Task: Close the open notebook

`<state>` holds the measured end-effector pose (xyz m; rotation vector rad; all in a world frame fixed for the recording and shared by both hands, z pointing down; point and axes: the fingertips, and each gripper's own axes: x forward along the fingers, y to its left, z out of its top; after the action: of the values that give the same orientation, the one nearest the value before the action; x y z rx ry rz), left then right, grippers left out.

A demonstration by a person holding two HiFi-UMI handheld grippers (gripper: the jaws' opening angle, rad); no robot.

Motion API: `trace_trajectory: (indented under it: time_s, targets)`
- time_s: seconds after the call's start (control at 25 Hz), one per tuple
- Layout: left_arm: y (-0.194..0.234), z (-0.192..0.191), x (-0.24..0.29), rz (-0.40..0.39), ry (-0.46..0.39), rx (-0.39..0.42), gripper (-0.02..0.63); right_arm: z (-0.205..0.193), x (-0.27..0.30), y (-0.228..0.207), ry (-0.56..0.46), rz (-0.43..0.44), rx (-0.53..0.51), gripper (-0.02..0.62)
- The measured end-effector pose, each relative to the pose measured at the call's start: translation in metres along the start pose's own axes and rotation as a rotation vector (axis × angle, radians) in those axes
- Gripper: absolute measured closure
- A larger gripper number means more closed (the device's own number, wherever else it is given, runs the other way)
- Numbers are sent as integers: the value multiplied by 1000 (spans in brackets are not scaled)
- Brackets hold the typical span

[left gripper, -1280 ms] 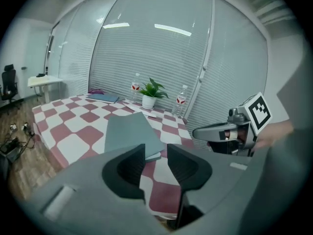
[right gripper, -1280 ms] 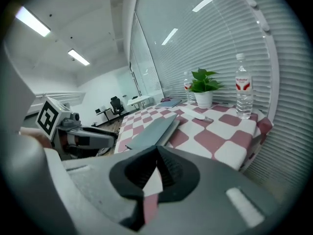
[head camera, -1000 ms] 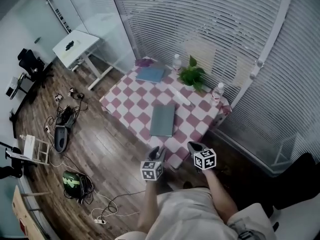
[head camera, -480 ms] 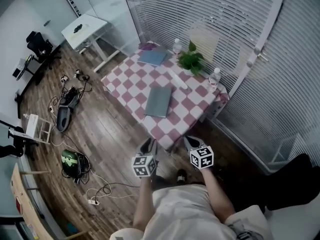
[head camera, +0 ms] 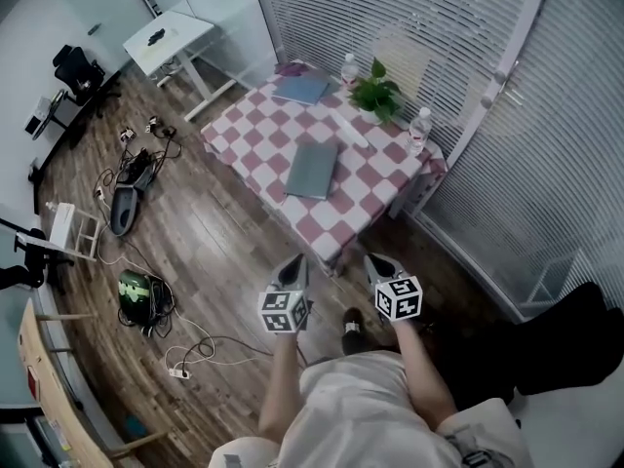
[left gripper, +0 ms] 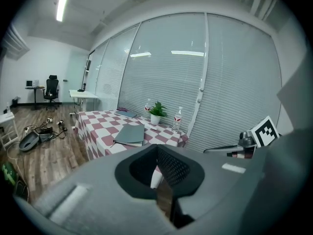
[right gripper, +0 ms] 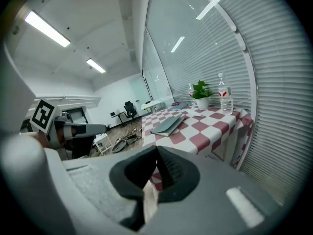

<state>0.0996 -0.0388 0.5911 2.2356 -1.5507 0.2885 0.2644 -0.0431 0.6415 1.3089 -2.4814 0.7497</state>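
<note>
- While the person stands clear of the table (head camera: 249,135), both grippers hang over the wood floor, well apart from its near edge.
- Left gripper (head camera: 291,269): its jaws have just been closing and now meet tip to tip. The left gripper view shows the dark pads pressed together with nothing between them.
- Right gripper (head camera: 382,264): its jaws are likewise drawn together, with the pads meeting at the tips. It holds nothing.
- The marker cubes of the two grippers sit side by side, just in front of the person's forearms.
- Notebook (head camera: 312,169): it has a grey cover and lies flat, already closed, near the middle of the red-and-white checked cloth. Neither gripper touches it.
- Blue book (head camera: 300,88): it lies flat at the far left corner of the table, well apart from the notebook.
- Potted plant (head camera: 375,96): it stands upright on the far side, to the right of the blue book.
- First water bottle (head camera: 349,66): it stands just beside the plant, on the plant's left.
- Second water bottle (head camera: 420,130): it stands at the right corner of the table.
- Small white object (head camera: 353,136): it lies between the plant and the notebook and is too small to identify.
- Slatted blinds (head camera: 439,27) run behind the table on its far and right sides.
- Floor left of the table: a tangle of cables (head camera: 146,164), and nearer, a green-and-black object (head camera: 139,295).
- Far left: a white desk (head camera: 171,35) with an office chair (head camera: 76,69) beyond it.
</note>
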Motion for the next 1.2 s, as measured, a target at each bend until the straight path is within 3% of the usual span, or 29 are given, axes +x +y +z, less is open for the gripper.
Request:
trace_trajectory:
  time_s: [0.16, 0.56, 0.8, 1.2]
  targets:
    - [-6, -12, -32, 10, 2, -16, 598, -15, -34, 13, -32, -34, 21, 595]
    - [-24, -54, -108, 21, 11, -4, 598, -68, -91, 57, -1, -63, -40, 595]
    - [-26, -68, -141, 46, 5, 8, 597, -79, -108, 79, -20, -65, -63, 595]
    - [-33, -71, -166, 23, -16, 21, 598, -82, -122, 98, -23, -71, -90, 595]
